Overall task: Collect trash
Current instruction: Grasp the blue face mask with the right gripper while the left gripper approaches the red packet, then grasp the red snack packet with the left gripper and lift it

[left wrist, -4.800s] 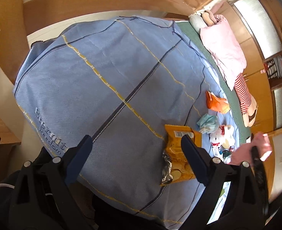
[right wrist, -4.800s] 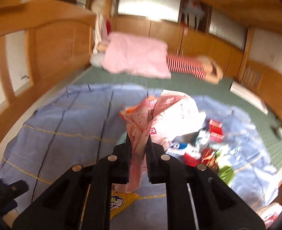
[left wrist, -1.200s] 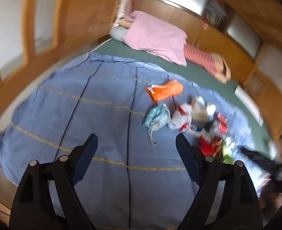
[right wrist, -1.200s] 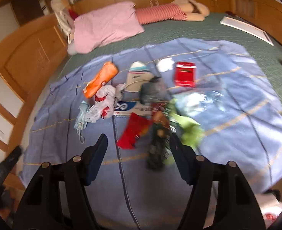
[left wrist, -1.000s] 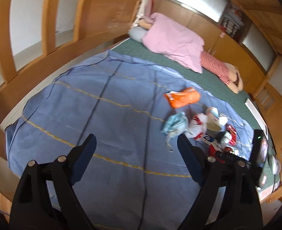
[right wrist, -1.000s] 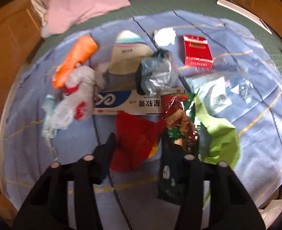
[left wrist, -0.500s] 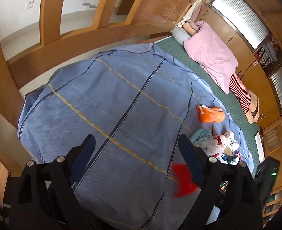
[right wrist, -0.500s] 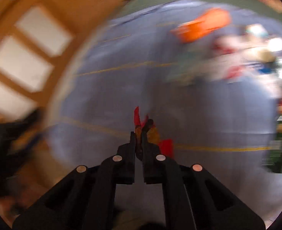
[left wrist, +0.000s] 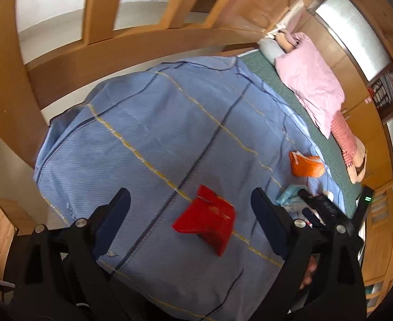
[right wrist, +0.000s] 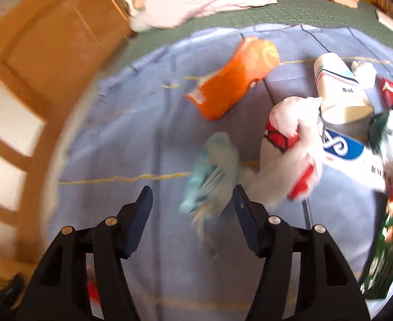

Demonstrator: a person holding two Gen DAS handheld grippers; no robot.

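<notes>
Left tongs (left wrist: 189,208) spread wide, pinching nothing — red wrapper (left wrist: 206,218) between the tips, whether lying on the blue blanket (left wrist: 143,123) or just above it unclear. Orange bag (left wrist: 304,164) farther ahead, to the right. Right tongs (right wrist: 192,202) likewise spread and empty, blurred teal wad (right wrist: 212,171) just beyond the gap. White-and-red bag (right wrist: 290,144) right of the tips, orange bag (right wrist: 233,83) well ahead, more litter (right wrist: 383,144) far right.

Green wrapper (right wrist: 391,254) blurred, edge-cropped.
</notes>
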